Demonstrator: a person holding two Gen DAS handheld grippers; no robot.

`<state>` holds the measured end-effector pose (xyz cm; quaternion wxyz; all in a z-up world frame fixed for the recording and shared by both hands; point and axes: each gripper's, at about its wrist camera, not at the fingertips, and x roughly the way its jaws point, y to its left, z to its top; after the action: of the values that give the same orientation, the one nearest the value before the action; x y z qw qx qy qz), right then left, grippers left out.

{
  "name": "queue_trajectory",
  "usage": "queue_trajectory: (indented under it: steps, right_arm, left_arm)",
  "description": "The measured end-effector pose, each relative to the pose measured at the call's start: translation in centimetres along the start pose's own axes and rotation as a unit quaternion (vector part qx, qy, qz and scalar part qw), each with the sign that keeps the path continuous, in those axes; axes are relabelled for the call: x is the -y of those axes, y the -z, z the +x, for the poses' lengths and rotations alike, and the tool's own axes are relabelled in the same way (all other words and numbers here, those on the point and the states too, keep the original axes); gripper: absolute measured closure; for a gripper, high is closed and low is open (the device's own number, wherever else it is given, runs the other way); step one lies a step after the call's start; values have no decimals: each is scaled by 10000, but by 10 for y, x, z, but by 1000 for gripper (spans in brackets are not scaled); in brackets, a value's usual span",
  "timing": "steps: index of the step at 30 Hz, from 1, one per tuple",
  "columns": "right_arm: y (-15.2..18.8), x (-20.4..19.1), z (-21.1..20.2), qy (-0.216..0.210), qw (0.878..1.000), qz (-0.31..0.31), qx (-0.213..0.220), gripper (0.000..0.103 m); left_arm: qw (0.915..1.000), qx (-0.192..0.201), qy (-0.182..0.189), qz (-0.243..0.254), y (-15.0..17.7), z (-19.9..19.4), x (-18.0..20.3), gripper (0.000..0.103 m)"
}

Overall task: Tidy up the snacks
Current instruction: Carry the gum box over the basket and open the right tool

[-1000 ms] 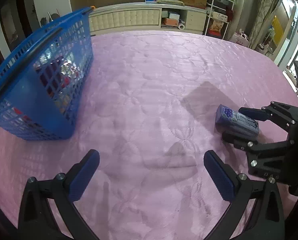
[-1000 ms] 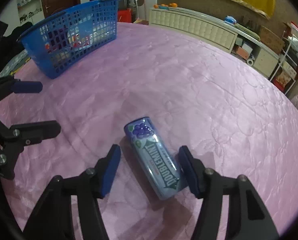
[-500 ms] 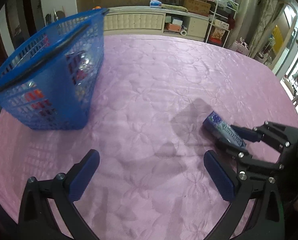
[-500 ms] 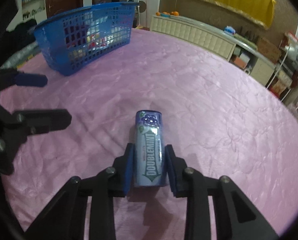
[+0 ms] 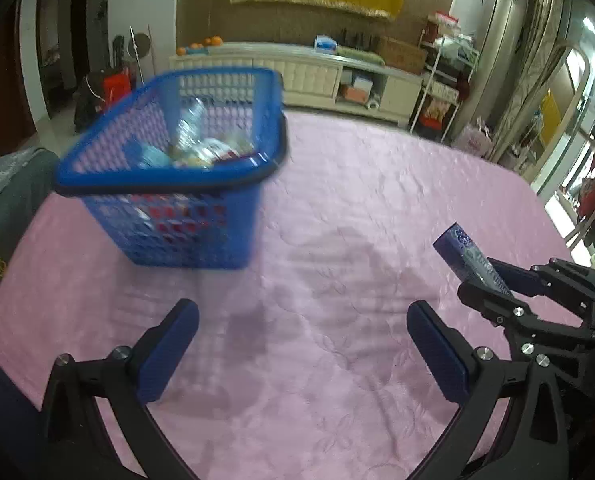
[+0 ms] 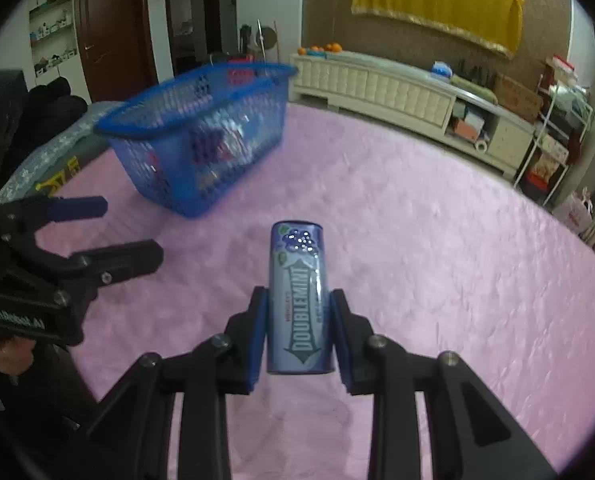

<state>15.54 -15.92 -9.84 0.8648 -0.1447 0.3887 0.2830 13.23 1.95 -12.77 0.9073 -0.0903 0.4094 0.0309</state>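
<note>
My right gripper (image 6: pixel 297 312) is shut on a purple Doublemint gum canister (image 6: pixel 299 296) and holds it above the pink tablecloth (image 6: pixel 437 240); the pair also shows in the left wrist view, canister (image 5: pixel 467 258) in the right gripper (image 5: pixel 493 280). A blue mesh basket (image 6: pixel 201 136) with several snacks inside stands at the left; in the left wrist view the basket (image 5: pixel 177 184) is ahead and left. My left gripper (image 5: pixel 303 344) is open and empty above the cloth, and it shows at the left in the right wrist view (image 6: pixel 109 232).
A white low cabinet (image 6: pixel 397 92) and shelves (image 6: pixel 553 136) stand beyond the table's far edge. A grey cloth (image 5: pixel 5 196) lies off the table's left edge.
The right gripper closed on the canister and lifted it off the cloth. Both grippers rose and tilted up, so the basket now sits more central in view.
</note>
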Motion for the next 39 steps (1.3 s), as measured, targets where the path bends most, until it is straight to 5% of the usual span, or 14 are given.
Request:
queue_trajectory:
  steps: [20,30,39]
  right_arm:
    - [-115,-65,-26,-189,9970,-238,717,68]
    - [-168,-84,3,-225,9962,-440,714,68]
    - [-211,-73,62,-88,9973,-626,382,68]
  left_arm:
    - [9963,818,-180,-192,-56,-73,-107,0]
    - [9960,794,-394,-72,-114,-63,-148,0]
    - [9985,432,-270,219,-160,-16,-167,0]
